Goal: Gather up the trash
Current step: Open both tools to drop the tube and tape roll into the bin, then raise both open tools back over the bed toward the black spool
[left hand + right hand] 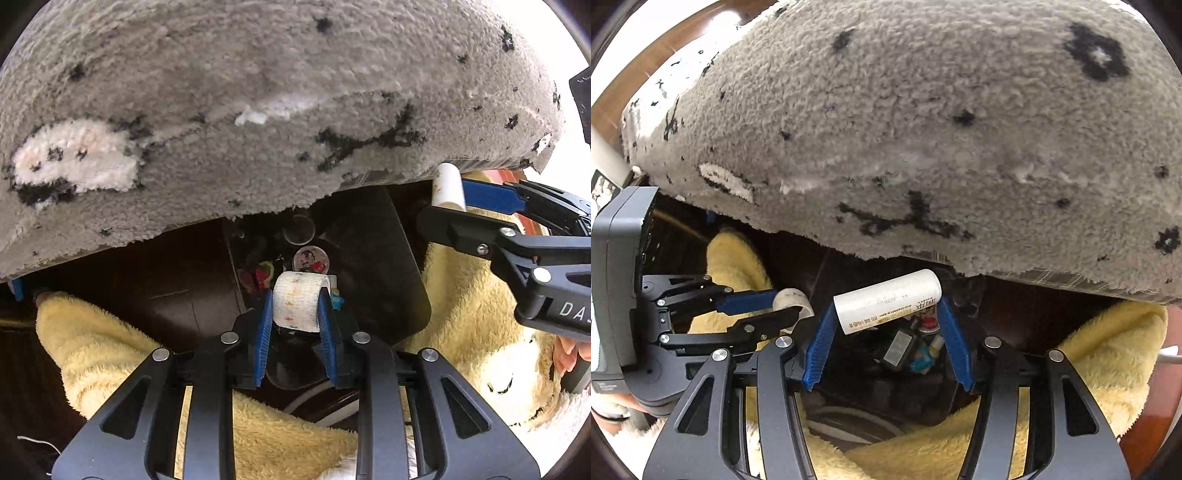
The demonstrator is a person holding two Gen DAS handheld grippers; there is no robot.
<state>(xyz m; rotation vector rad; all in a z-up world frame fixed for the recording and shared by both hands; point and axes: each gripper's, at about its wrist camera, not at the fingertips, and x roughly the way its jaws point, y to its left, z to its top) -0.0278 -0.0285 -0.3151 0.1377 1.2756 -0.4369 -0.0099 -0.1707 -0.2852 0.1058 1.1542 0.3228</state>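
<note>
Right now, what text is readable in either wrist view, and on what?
"Anti-Cracked Lip Balm", partly legible, upside down: on the white tube held in the right hand-held gripper.
Larger characters beside it: not readable.
"DA", cut off at the frame edge: on the right hand-held gripper's body, in the left wrist view.
Bandage roll in the left hand-held gripper: coloured marks only, no text.

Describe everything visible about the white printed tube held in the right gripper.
The white cylindrical plastic tube has a smooth, glossy look, with small yellow and black print near one end. It lies crosswise and slightly tilted, clamped at its ends between the right gripper's blue ribbed fingers, above a dark bin holding small trash.
</note>
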